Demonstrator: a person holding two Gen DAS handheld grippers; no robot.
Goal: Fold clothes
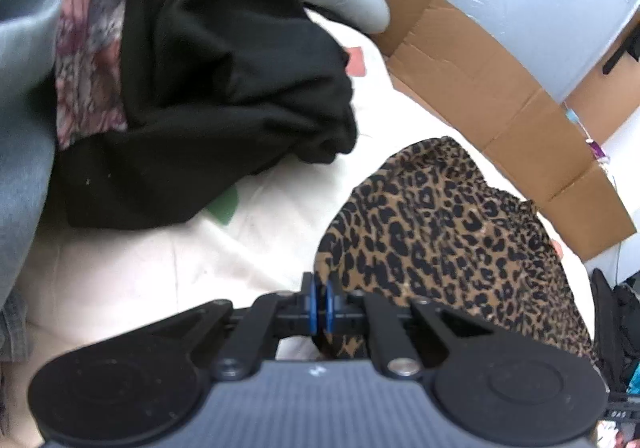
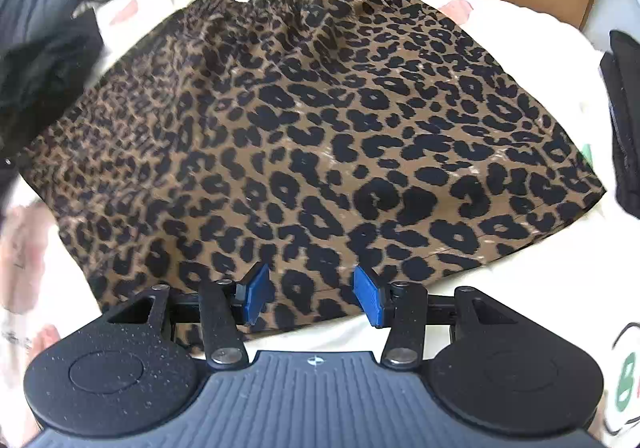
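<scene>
With the left gripper (image 1: 320,304) pinched nearly shut on a corner of the leopard-print skirt (image 2: 304,135) and the right gripper (image 2: 310,294) half open, empty, over its near hem, the first fold seems underway; next, probably, the right pinches that hem.

left gripper (image 1: 319,306): jaws closed on leopard-print garment (image 1: 448,224) edge | black garment (image 1: 224,87) heaped beyond
</scene>
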